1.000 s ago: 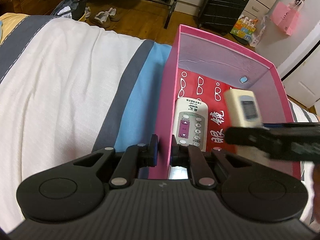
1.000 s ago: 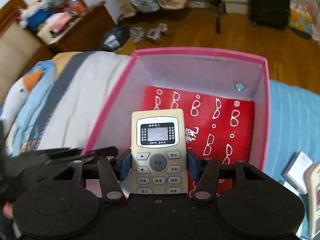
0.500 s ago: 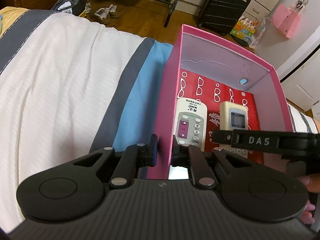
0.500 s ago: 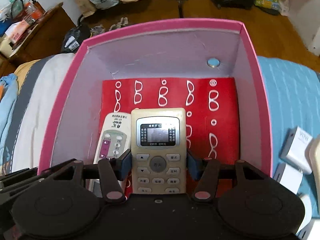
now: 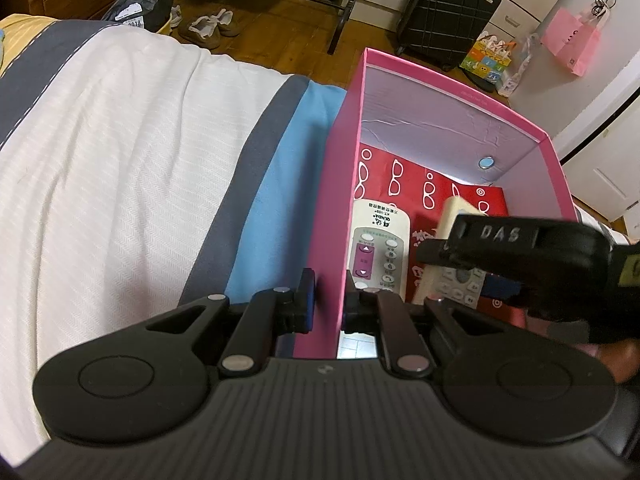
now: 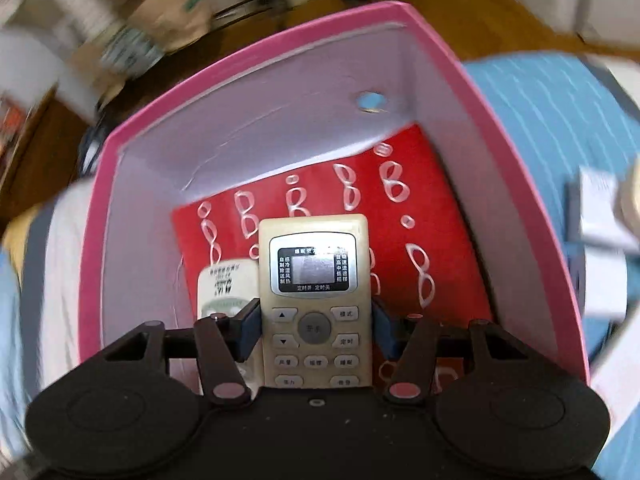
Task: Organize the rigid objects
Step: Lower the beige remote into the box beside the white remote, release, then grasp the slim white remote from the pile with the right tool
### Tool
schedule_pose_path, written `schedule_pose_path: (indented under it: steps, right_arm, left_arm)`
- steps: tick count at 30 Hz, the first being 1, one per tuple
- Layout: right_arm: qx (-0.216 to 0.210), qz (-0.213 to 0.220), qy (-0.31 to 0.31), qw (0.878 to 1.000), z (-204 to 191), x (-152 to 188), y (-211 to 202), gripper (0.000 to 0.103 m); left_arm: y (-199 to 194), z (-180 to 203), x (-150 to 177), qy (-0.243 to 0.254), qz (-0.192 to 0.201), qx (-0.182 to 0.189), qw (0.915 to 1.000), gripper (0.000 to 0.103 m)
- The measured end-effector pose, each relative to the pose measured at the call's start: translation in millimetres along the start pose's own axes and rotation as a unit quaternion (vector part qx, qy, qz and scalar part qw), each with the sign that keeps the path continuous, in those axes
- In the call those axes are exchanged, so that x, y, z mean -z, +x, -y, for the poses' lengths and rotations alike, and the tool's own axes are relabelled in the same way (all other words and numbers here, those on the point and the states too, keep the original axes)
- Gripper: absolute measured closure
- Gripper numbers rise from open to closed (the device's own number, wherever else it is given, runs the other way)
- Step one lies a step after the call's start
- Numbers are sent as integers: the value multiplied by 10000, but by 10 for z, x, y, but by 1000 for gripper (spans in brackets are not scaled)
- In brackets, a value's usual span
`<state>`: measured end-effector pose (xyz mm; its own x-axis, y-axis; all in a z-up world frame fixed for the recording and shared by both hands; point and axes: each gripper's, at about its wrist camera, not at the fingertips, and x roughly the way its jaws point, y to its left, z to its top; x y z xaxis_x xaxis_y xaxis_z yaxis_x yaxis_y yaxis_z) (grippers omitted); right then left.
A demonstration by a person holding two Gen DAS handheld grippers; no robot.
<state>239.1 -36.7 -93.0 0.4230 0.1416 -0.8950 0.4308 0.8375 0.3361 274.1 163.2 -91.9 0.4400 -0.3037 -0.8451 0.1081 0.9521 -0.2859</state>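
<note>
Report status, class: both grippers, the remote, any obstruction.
Left gripper shut on pink box wall. Right gripper holds beige remote inside box. White remote close beside.

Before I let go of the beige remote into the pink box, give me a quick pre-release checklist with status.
1. Right gripper pads clamped on beige remote: ok.
2. Remote inside the pink box walls: ok.
3. Left gripper pinching the box's near wall: ok.
4. Landing spot on red card bare beside white remote: ok.
5. Remote resting on the bottom: cannot tell.
</note>
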Motion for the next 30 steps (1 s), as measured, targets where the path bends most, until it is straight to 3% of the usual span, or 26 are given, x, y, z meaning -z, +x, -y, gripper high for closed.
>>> schedule_pose_path:
  steps: [3,5,10,12,15,19,25,30]
  right_arm:
    - [-131,-194,117,9997,38,8,3,43]
    - [-177,-189,107,9996,72,27,-6,48]
    - [-673,-460,-48,9967,141,22,-91,52]
    - [-901,-591,-364,9935,132,6,-202,53]
    - [-1083,-269,-1170,9868,90,8,-604,52]
    - [-1302,198,-2108,9686,138,28,-1147,52]
    - [-1250,507,-2778,9511,662,-121,-1641,52]
    - [-1298,43,-2478,9601,1368,-193,-1789,52]
  left_arm:
    - [0,-2,3,-3,-5,-5,10000,92]
    - [-5,-2,3,4,-3,-9,10000,93]
    - [-12,-16,9,-16,3,-2,10000,93]
    - [-12,-13,12,-18,9,-15,10000,93]
    - [-2,5,16,8,2,-48,10000,93]
    - [44,8,7,-3,-62,-89,9999,93]
    - [60,44,5,52,-120,-213,9997,93]
    - [42,46,4,78,-156,-241,9996,93]
